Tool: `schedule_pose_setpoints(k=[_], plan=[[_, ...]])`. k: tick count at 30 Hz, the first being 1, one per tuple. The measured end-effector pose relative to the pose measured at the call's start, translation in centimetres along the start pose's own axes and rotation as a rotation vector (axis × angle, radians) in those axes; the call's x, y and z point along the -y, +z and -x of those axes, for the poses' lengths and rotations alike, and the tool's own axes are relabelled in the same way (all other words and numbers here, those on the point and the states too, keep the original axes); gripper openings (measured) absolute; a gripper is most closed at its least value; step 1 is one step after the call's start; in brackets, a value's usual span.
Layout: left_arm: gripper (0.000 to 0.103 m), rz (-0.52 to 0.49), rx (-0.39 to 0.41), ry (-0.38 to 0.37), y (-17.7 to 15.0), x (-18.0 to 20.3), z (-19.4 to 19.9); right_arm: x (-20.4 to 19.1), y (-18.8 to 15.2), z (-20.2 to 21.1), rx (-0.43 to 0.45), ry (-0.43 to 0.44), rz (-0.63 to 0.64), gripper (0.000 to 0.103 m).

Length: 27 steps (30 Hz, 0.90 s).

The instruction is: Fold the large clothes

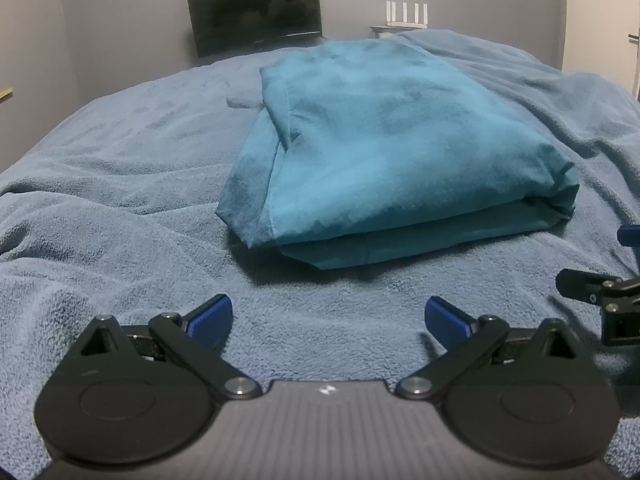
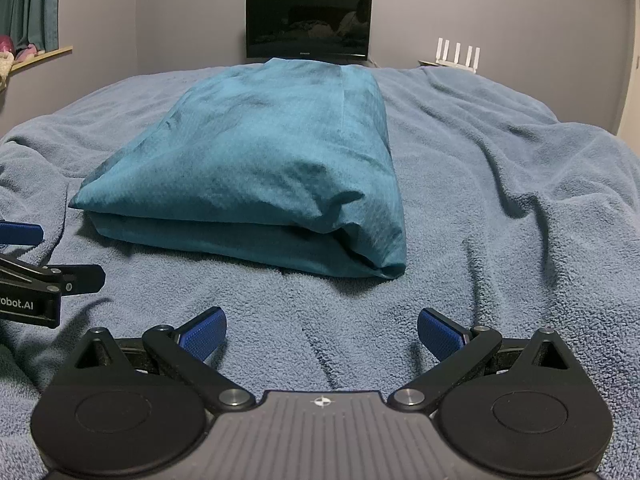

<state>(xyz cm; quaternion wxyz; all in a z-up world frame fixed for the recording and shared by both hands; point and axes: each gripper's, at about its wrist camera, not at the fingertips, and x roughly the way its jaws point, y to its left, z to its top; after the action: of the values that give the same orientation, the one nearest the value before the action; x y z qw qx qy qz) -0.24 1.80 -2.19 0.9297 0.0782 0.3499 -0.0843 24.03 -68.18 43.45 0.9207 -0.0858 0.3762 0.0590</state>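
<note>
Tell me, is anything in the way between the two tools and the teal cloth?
Nothing visible is. Only bare blue blanket lies between the open left tool and the folded teal cloth, and the same goes for the open right tool. Both tools sit side by side in front of the cloth, apart from it.

- Your left gripper (image 1: 328, 318) and right gripper (image 2: 322, 330) face bare blanket (image 2: 500, 208).
- Ahead, only the folded teal garment (image 2: 264, 160) blocks you.
</note>
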Motion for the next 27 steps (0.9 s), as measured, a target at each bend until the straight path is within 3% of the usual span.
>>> schedule_pose_setpoints(k=[27], plan=[[0.103, -0.005, 0.029, -0.032, -0.03, -0.21, 0.09, -0.14, -0.10, -0.01, -0.003, 0.001, 0.002, 0.103]])
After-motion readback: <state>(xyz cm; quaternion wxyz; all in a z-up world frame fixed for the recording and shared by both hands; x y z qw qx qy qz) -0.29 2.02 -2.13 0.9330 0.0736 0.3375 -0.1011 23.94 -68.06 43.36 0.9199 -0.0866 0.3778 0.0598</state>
